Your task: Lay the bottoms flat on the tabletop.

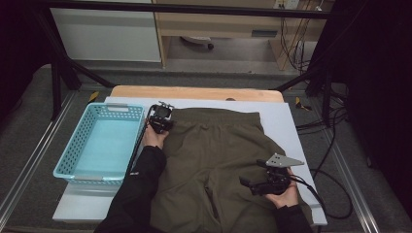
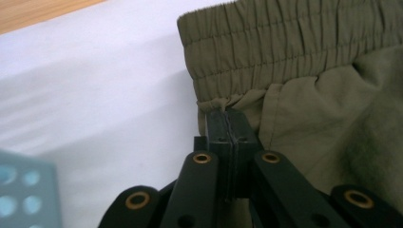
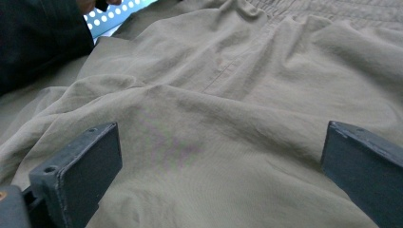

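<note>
Item: olive shorts (image 1: 214,155), spread flat on white table (image 1: 286,126). Soft, light, floppy. My left gripper (image 2: 229,116) pinched the waistband corner (image 2: 216,102); my right gripper (image 3: 218,156) gaped above cloth.

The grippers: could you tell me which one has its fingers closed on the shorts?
The left gripper, pinching the olive shorts just below the waistband; the right gripper stands open.

Likely lab: black frame rig (image 1: 63,68) around table (image 1: 286,126), loose floor cables (image 1: 335,145), carpet.
</note>
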Demonstrator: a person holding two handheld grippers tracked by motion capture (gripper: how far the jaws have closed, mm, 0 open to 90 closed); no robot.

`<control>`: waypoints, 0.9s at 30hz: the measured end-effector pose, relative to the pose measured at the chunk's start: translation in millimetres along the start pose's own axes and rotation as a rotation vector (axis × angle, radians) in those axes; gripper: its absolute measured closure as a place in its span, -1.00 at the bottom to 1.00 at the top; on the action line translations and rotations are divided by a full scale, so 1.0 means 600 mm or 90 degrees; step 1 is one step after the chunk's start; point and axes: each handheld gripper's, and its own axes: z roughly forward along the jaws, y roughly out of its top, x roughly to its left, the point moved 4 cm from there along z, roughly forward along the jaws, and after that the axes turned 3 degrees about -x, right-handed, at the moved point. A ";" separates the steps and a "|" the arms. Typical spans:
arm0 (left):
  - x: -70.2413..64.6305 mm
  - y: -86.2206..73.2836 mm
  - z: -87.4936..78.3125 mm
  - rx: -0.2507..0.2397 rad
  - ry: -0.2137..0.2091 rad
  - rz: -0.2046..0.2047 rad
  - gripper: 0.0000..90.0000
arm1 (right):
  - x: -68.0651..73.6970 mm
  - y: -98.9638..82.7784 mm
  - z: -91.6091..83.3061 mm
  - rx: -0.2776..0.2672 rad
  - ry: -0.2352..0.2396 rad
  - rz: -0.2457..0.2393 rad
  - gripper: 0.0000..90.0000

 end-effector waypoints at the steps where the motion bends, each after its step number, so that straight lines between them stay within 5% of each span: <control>1: 0.004 -0.001 0.001 0.006 0.005 -0.004 0.99 | 0.000 0.000 0.000 0.000 -0.001 0.001 -0.99; 4: 0.014 -0.014 0.016 0.029 -0.010 -0.024 0.98 | 0.000 0.001 -0.001 -0.002 -0.001 0.000 -0.99; 8: 0.011 -0.024 0.023 0.036 -0.030 -0.018 0.92 | -0.001 0.001 -0.002 0.000 -0.003 0.000 -0.99; 17: 0.005 -0.029 -0.015 0.016 -0.090 -0.013 0.01 | -0.001 0.002 -0.006 -0.003 -0.001 -0.001 -1.00; 21: -0.001 -0.035 -0.029 0.007 -0.123 -0.005 -0.23 | 0.000 0.001 -0.004 0.002 0.004 -0.002 -1.00; 27: -0.008 -0.033 -0.034 0.010 -0.134 0.020 -0.65 | 0.002 -0.001 -0.003 0.005 0.008 -0.003 -1.00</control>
